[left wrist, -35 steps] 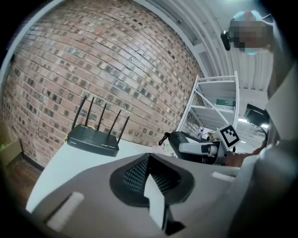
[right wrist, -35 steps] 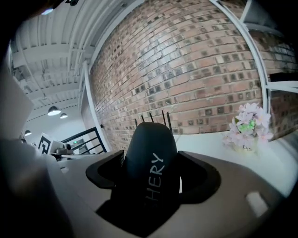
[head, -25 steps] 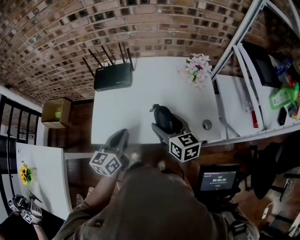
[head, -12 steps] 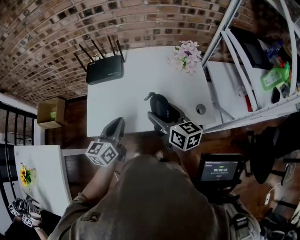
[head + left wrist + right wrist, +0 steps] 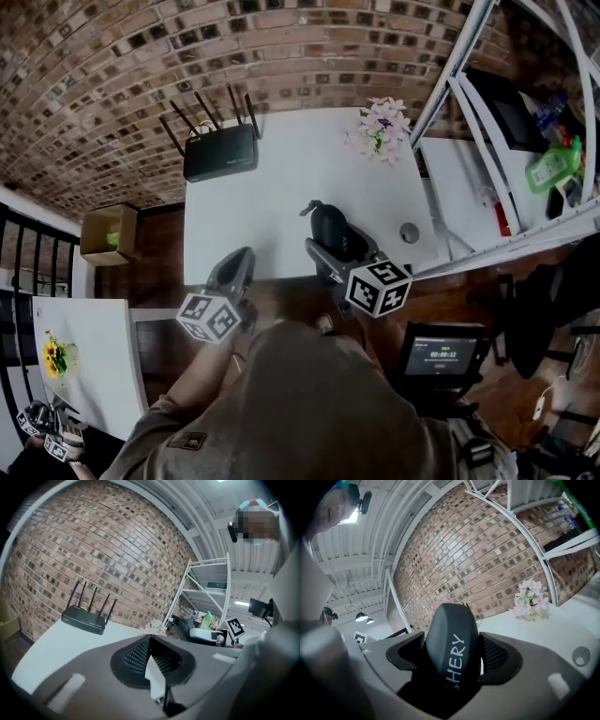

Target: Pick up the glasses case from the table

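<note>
The black glasses case (image 5: 330,230) with white lettering sits between the jaws of my right gripper (image 5: 333,247), over the front right part of the white table (image 5: 281,178). In the right gripper view the case (image 5: 452,639) fills the gap and both pads press its sides, so this gripper (image 5: 453,654) is shut on it. I cannot tell whether the case rests on the table or hangs just above it. My left gripper (image 5: 238,259) hovers at the table's front edge, left of the case, and its jaws (image 5: 150,654) meet with nothing between them.
A black router (image 5: 220,153) with antennas stands at the table's back left. A small pot of pink flowers (image 5: 380,131) is at the back right and a small round grey object (image 5: 409,232) lies right of the case. A white metal shelf rack (image 5: 497,141) borders the right side.
The head view has swayed a little. The right gripper stays shut on the case at about the same spot over the table, and the left gripper has barely moved.
</note>
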`<state>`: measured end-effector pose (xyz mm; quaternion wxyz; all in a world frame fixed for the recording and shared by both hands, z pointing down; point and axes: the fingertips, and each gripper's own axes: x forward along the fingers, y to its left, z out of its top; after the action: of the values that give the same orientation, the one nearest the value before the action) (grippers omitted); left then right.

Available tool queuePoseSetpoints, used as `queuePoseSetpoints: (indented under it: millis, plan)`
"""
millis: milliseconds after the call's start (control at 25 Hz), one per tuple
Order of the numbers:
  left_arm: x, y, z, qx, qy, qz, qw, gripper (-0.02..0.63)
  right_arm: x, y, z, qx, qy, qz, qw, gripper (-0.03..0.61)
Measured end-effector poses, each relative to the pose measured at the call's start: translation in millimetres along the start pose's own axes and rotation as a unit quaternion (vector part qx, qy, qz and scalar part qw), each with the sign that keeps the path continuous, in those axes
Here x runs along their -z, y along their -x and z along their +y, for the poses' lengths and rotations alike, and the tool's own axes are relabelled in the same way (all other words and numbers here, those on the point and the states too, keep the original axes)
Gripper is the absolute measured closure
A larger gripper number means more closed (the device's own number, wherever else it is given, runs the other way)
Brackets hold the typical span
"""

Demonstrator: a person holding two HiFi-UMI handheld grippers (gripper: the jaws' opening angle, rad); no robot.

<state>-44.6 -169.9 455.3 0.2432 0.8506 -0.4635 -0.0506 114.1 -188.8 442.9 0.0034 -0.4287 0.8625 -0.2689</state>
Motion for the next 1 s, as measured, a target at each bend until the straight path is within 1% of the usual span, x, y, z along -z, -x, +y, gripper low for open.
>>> queuePoseSetpoints:
  millis: [560,1000]
  plan:
    - [-5,-5,14,0.008,0.006,-0.002,0.9999,0.613,4,-10,-1,0.012,-0.001,0.002,1.0,0.199]
    - [-11,-6,18,0.019,0.003,0.002,0.9998,0.613,4,-15,5,0.016,0.011,0.005,1.0,0.199]
